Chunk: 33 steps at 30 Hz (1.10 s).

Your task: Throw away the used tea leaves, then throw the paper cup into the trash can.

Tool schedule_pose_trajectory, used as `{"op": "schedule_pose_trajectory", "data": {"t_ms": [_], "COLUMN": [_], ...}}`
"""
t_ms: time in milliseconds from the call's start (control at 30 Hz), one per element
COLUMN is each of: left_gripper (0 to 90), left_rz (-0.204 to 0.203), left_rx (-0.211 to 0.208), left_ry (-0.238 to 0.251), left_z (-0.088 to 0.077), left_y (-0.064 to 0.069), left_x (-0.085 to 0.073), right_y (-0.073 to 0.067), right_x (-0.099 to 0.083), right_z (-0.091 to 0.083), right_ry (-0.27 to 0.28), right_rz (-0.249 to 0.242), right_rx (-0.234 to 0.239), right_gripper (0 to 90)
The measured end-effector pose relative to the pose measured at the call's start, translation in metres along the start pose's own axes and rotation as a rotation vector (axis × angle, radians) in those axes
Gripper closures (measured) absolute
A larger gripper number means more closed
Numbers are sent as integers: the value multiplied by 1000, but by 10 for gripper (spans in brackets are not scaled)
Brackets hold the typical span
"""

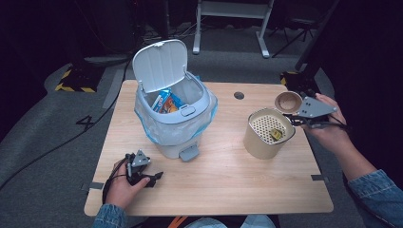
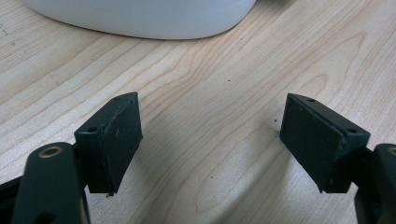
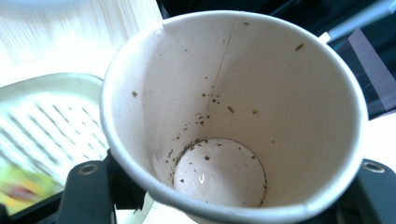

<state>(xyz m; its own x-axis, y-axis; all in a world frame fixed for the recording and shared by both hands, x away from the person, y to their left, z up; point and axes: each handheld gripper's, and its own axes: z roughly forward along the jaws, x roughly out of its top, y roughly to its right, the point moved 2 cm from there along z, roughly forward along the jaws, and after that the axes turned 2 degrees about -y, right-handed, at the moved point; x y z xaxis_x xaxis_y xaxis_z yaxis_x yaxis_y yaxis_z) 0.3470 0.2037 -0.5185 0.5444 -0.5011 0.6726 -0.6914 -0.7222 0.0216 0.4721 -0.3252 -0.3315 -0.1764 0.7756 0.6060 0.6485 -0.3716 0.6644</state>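
1 paper cup (image 3: 233, 116), 1 strainer pot (image 1: 266, 142), 1 bin (image 1: 173, 121)

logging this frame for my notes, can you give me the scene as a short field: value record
right claw: shut on paper cup, tilted by the strainer bucket's rim
paper cup contents: scattered dark specks, otherwise empty
strainer bucket: beige, perforated insert, a yellowish scrap on it
left claw: open, nothing between the jaws, low over the table
pedal bin: lid up, bag liner, colourful packet inside
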Motion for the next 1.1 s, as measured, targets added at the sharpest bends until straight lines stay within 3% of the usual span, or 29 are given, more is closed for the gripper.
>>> {"op": "schedule_pose_trajectory", "data": {"t_ms": [67,167,233,367,533,633,900,1100], "left_gripper": [209,209,209,209,208,209,209,209], "left_rz": [-3,-1,0,0,-2,0,-2,0], "left_rx": [-2,-1,-1,0,-1,0,-1,0], "left_ry": [0,0,0,2,0,0,0,0], "left_z": [0,0,0,0,0,0,0,0], "left_y": [0,0,0,0,0,0,0,0], "left_x": [0,0,0,0,0,0,0,0], "right_y": [5,10,12,13,13,13,9,9], "right_x": [-6,-12,-16,-20,-20,-18,-13,2], "right_z": [1,1,1,2,2,1,3,5], "right_ry": [17,55,65,82,112,111,81,96], "right_rz": [144,305,461,638,688,691,668,636], "right_rx": [49,116,202,295,331,355,362,371], "right_gripper": [325,324,321,316,313,313,311,309]}}
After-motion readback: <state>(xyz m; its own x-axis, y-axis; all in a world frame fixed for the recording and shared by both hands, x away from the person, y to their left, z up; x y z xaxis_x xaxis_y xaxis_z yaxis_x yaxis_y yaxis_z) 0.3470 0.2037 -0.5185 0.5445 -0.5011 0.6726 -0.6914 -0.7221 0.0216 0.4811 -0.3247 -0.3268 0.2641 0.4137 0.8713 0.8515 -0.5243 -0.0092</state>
